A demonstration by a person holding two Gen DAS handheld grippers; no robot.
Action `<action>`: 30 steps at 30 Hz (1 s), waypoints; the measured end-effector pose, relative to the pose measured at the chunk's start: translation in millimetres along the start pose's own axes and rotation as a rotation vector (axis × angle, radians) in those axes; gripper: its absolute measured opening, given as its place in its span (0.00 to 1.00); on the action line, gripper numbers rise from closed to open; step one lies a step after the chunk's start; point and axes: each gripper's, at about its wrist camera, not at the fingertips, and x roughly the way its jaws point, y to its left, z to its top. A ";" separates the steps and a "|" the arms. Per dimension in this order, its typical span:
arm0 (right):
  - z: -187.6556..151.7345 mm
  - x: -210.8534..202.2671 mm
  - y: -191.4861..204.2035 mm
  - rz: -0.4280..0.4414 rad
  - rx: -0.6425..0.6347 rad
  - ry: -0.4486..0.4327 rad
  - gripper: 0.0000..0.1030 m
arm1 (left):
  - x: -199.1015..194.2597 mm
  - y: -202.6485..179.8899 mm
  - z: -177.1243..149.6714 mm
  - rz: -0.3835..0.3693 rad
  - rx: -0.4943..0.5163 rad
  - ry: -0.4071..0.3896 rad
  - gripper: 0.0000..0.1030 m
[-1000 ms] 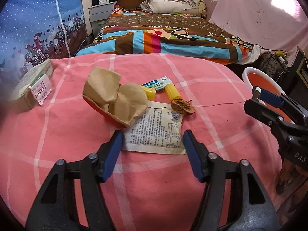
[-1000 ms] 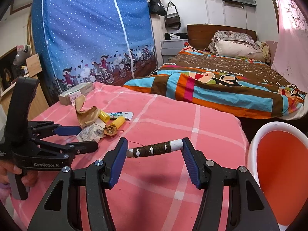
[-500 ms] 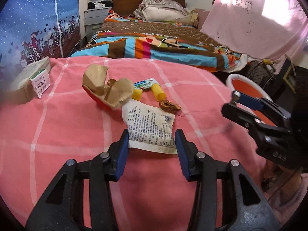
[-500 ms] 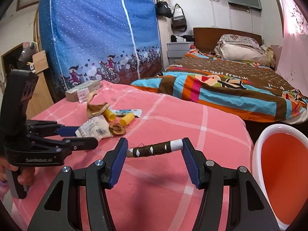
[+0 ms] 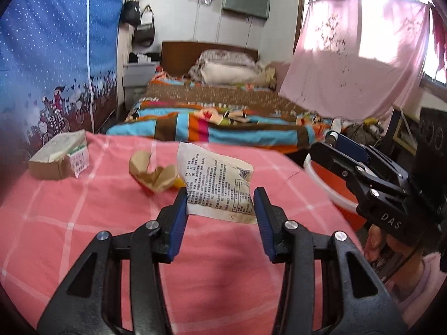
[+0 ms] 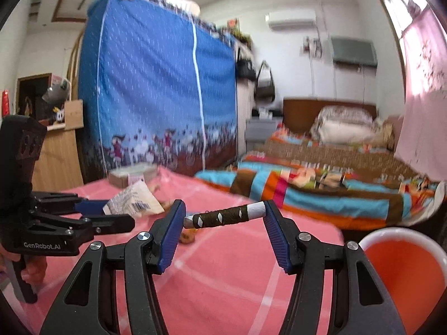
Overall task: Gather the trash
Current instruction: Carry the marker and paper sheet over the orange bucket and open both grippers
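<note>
A printed white packet (image 5: 216, 188) is clamped above the pink cloth (image 5: 69, 223) by the left gripper (image 5: 220, 212), a thread-wound stick (image 6: 226, 217) is clenched by the right gripper (image 6: 225, 229), and the orange bin (image 6: 405, 273), near right, is seen holding nothing.

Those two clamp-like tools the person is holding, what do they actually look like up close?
Both are black plastic. The left gripper and right gripper each have two angular fingers with cut-out windows, silver screws at the joints and ribbed blue pads. One body reads "GenRobot.AI" in white; the other shows "DAS". A bare hand and pale pink sleeve show below.
</note>
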 end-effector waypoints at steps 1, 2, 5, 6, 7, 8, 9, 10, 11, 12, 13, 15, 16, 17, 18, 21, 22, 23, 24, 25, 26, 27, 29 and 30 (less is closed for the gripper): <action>2.0 -2.3 -1.3 -0.007 -0.002 -0.018 0.54 | -2.5 0.1 1.5 -0.004 -0.003 -0.017 0.47; 4.8 -7.2 -2.7 -0.023 -0.003 -0.049 0.54 | -5.0 -2.0 4.7 -0.009 -0.004 -0.043 0.47; 9.9 -18.7 -8.0 -0.062 -0.003 -0.111 0.54 | -11.0 -8.7 9.6 -0.024 -0.004 -0.104 0.47; 10.0 -22.1 -9.1 -0.072 -0.001 -0.126 0.54 | -12.7 -11.8 9.8 -0.029 -0.002 -0.122 0.47; 11.3 -25.9 -11.1 -0.084 0.003 -0.145 0.54 | -14.2 -16.4 11.1 -0.035 0.004 -0.145 0.47; 13.2 -30.4 -14.2 -0.099 0.007 -0.168 0.54 | -15.1 -21.1 12.2 -0.040 0.010 -0.169 0.47; 14.0 -33.1 -15.7 -0.111 0.008 -0.179 0.54 | -15.4 -25.2 13.2 -0.045 0.014 -0.185 0.47; 15.7 -36.8 -18.8 -0.131 0.011 -0.197 0.54 | -14.8 -29.9 15.3 -0.054 0.019 -0.205 0.47; 16.8 -39.3 -21.3 -0.146 0.014 -0.210 0.54 | -13.7 -33.5 16.9 -0.062 0.021 -0.218 0.47; 17.8 -43.2 -24.8 -0.161 0.017 -0.221 0.54 | -12.8 -38.6 18.9 -0.074 0.026 -0.235 0.47; 17.8 -46.4 -27.3 -0.174 0.020 -0.230 0.54 | -12.2 -42.3 20.6 -0.082 0.034 -0.251 0.47; 19.5 -53.2 -36.2 -0.207 0.034 -0.247 0.54 | -10.8 -55.2 24.1 -0.093 0.067 -0.290 0.47; 20.1 -56.1 -41.3 -0.224 0.043 -0.255 0.54 | -10.3 -61.8 25.7 -0.100 0.085 -0.310 0.47; 20.3 -59.2 -47.0 -0.242 0.055 -0.263 0.54 | -9.5 -67.6 27.3 -0.110 0.096 -0.327 0.47; 19.6 -62.1 -50.8 -0.257 0.064 -0.266 0.54 | -8.8 -71.4 29.2 -0.119 0.101 -0.337 0.47; 18.3 -69.8 -64.2 -0.313 0.086 -0.268 0.54 | -3.0 -84.7 33.6 -0.150 0.124 -0.355 0.47; 17.3 -72.4 -69.3 -0.335 0.092 -0.269 0.54 | -1.1 -89.3 34.5 -0.158 0.132 -0.358 0.48; 15.7 -75.1 -73.0 -0.354 0.096 -0.267 0.54 | 2.0 -94.3 35.7 -0.170 0.139 -0.359 0.48; 13.8 -79.0 -76.5 -0.368 0.098 -0.266 0.54 | 4.4 -100.4 36.1 -0.183 0.147 -0.361 0.48; 12.4 -81.2 -80.5 -0.391 0.101 -0.263 0.54 | 8.0 -105.8 37.4 -0.199 0.155 -0.362 0.48; 11.2 -83.5 -83.4 -0.403 0.105 -0.261 0.54 | 11.6 -111.3 37.6 -0.214 0.162 -0.361 0.48; 9.7 -85.3 -86.8 -0.417 0.110 -0.260 0.54 | 14.8 -117.4 38.2 -0.226 0.169 -0.359 0.48; 7.1 -88.1 -94.2 -0.451 0.127 -0.249 0.54 | 21.3 -128.4 38.4 -0.250 0.187 -0.353 0.48; 6.4 -89.0 -97.2 -0.462 0.133 -0.244 0.54 | 26.3 -133.8 38.4 -0.263 0.197 -0.342 0.48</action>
